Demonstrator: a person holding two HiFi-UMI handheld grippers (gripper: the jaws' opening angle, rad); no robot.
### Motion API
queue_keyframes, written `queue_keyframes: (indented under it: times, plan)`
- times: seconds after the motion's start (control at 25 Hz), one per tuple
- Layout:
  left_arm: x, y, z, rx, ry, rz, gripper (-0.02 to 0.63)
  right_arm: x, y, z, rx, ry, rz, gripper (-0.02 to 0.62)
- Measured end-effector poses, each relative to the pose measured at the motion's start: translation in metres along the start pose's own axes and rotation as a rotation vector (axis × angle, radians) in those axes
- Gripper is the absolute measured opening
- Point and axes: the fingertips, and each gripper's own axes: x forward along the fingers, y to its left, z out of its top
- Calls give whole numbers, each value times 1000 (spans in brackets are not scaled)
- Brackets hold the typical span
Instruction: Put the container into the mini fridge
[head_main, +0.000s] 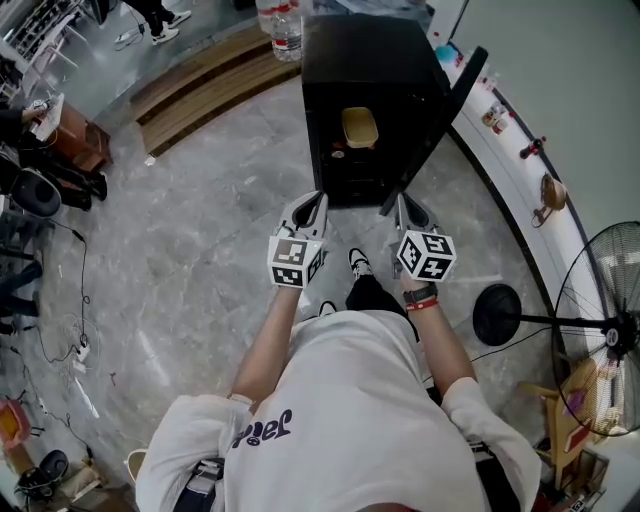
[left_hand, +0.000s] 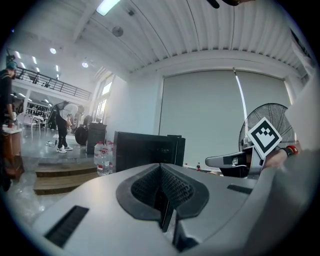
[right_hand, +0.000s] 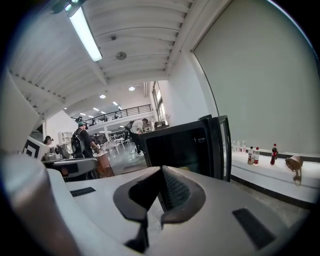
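"Inside the mini fridge (head_main: 365, 60), what could you see?"

"The container (head_main: 359, 127), yellow I think; it looked small and dim. The door (head_main: 440, 110) stood wide open."

"And the left gripper (head_main: 318, 200)?"

"Pressed together, holding nothing. The right gripper (head_main: 401, 203) was pressed together and bare too. Both were side by side over the floor (head_main: 180, 230), near the front of the fridge, pointing at it."

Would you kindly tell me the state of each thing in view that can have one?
mini fridge: door open.
container: inside the fridge, held by neither tool.
left tool: shut, empty.
right tool: shut, empty.
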Motion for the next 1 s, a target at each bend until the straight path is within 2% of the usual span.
queue_keyframes:
  times: [0.28, 0.52, 0.72, 1.0]
  plan:
    - [-2, -5, 5, 6, -23, 7, 21, -9, -1, 0, -11, 15, -2, 14]
    - [1, 1, 2, 8, 0, -1, 21, -5, -3, -2, 0, 27, 10, 14]
    - [16, -3, -3, 3, 39, -36, 21, 8, 4, -13, 39, 85, 135, 14]
    - [53, -9, -17, -2, 98, -105, 21, 24, 7, -17, -4, 152, 265, 14]
